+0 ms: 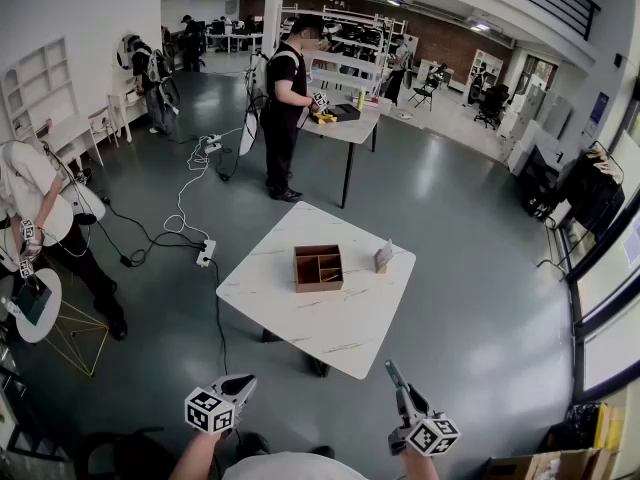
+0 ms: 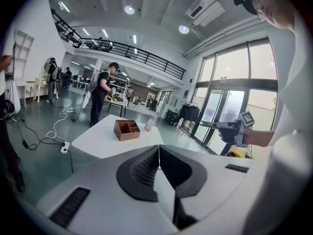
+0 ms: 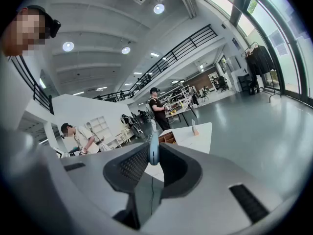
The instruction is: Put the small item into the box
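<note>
Pinching a small item (image 3: 154, 152), thin, pale blue and seen edge-on, the right gripper (image 3: 153, 156) has its jaws pressed together on it, so that only the item's upper edge stands clear of the tips. In the head view this gripper (image 1: 394, 373) is held up in the air, its tip pointing forward.

The box (image 1: 318, 267), brown wood with several open compartments, sits well ahead of both grippers and between their lines of aim, on a white table (image 1: 330, 326). From the right gripper it appears just past the jaw tips, slightly to the right (image 3: 167, 137); from the left gripper it lies ahead and to the left (image 2: 126, 129). What lies in its compartments is too small to tell.

Just to the right of the box, on the same table, stands a small upright card (image 1: 383, 256).

The left gripper (image 2: 158, 152) is closed, jaw against jaw, with nothing between. It is held level with the right one, well short of the table's near corner (image 1: 246, 380).

Farther ahead, beyond the box, a person in black (image 1: 285, 108) stands at a second table, and a white cable (image 1: 185, 203) trails across the floor to a power strip (image 1: 205, 254).
</note>
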`<state>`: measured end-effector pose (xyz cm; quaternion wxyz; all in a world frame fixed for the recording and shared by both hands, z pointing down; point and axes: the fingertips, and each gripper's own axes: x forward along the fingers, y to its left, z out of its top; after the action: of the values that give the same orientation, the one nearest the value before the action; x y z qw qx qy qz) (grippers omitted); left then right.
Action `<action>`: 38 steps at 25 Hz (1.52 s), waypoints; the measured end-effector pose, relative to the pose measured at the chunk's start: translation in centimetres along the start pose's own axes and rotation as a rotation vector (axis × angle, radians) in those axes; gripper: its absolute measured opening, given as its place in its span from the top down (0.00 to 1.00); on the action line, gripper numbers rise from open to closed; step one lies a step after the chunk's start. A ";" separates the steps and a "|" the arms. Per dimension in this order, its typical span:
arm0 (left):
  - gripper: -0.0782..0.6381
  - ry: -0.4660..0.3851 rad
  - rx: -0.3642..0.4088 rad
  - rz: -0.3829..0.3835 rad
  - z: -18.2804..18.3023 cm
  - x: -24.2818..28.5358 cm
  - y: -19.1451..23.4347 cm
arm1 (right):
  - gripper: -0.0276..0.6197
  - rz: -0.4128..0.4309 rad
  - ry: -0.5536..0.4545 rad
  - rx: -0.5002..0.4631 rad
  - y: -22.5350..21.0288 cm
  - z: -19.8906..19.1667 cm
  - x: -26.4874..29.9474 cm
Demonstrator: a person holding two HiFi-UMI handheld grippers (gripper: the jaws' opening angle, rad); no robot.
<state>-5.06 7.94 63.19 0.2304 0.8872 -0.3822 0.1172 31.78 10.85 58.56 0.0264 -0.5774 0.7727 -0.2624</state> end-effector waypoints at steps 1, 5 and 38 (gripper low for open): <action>0.87 0.000 -0.002 0.000 0.0 0.0 0.1 | 0.83 0.001 0.000 0.000 0.1 0.0 0.1; 0.87 -0.001 -0.007 0.002 0.2 0.0 0.5 | 0.83 0.000 -0.003 0.004 0.3 0.2 0.5; 0.87 0.044 0.006 -0.057 -0.6 -3.7 7.0 | 0.83 -0.074 0.006 -0.025 6.8 -1.9 1.4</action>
<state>-12.72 6.29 64.51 0.2392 0.8957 -0.3513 0.1311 24.71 11.64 57.66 0.0072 -0.6049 0.7543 -0.2551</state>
